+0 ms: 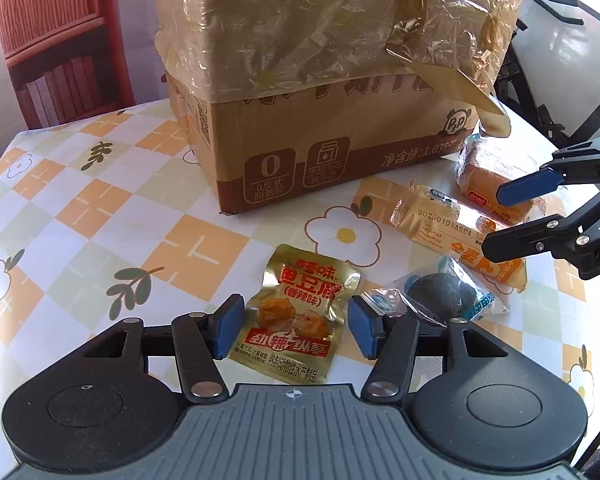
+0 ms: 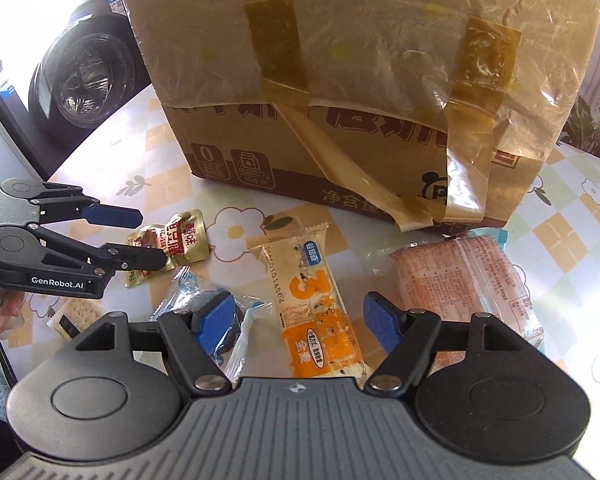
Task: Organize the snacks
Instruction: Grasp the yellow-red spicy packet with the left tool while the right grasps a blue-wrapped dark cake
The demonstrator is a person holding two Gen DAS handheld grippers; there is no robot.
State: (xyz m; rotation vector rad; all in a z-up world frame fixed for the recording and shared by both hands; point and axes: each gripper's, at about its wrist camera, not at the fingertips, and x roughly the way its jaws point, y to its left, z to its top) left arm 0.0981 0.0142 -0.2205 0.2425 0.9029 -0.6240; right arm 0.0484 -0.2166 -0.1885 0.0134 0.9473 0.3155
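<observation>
On the bench (image 1: 80, 216), the left gripper (image 1: 294, 326) has its fingers (image 1: 224, 330) spread either side of a gold tofu packet (image 1: 296, 316), not pressing it. Right of that lies a dark sweet in clear wrap (image 1: 440, 296). The right gripper (image 2: 300, 320) straddles an orange bar (image 2: 320, 312), fingers spread apart. A cardboard box (image 2: 340, 80) stands behind.
</observation>
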